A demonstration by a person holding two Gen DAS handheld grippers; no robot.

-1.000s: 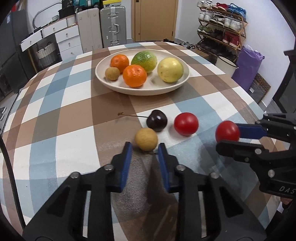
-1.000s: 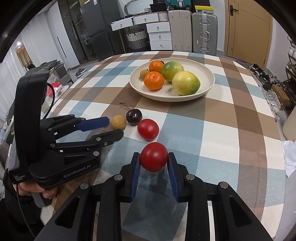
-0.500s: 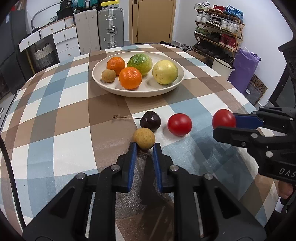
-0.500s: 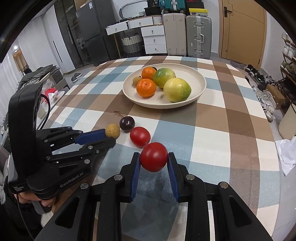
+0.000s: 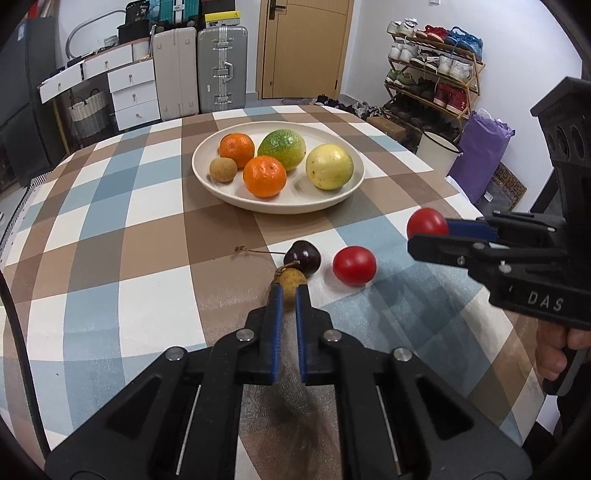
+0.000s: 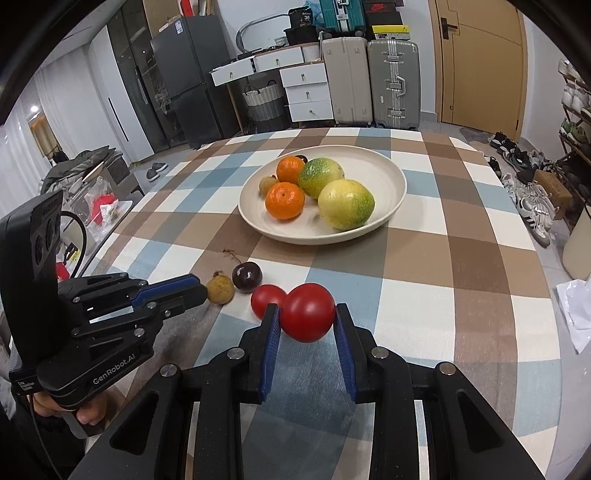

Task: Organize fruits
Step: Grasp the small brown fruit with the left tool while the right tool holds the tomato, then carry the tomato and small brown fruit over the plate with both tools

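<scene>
We see left gripper (image 5: 289, 291) at lower centre of left view, jaws narrow, pinching tan longan (image 5: 291, 281) on checkered tablecloth (image 5: 110, 258). Dark cherry (image 5: 303, 257) touching just behind longan; loose red tomato (image 5: 354, 265) to its right. Right gripper (image 6: 306, 314) holds second tomato (image 6: 308, 312) between jaws, lifted. Cream bowl (image 5: 207, 177), upper centre, carries two oranges (image 5: 264, 176), two green-yellow fruits (image 5: 329, 167), another longan (image 5: 223, 170).

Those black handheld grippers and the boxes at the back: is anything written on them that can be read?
"GenRobot.AI": on the side of the left gripper.
"DAS": on the right gripper, the rest cut off.
"36": on a dark box above the drawers.
Small white label under "GenRobot.AI": too small to read.
</scene>
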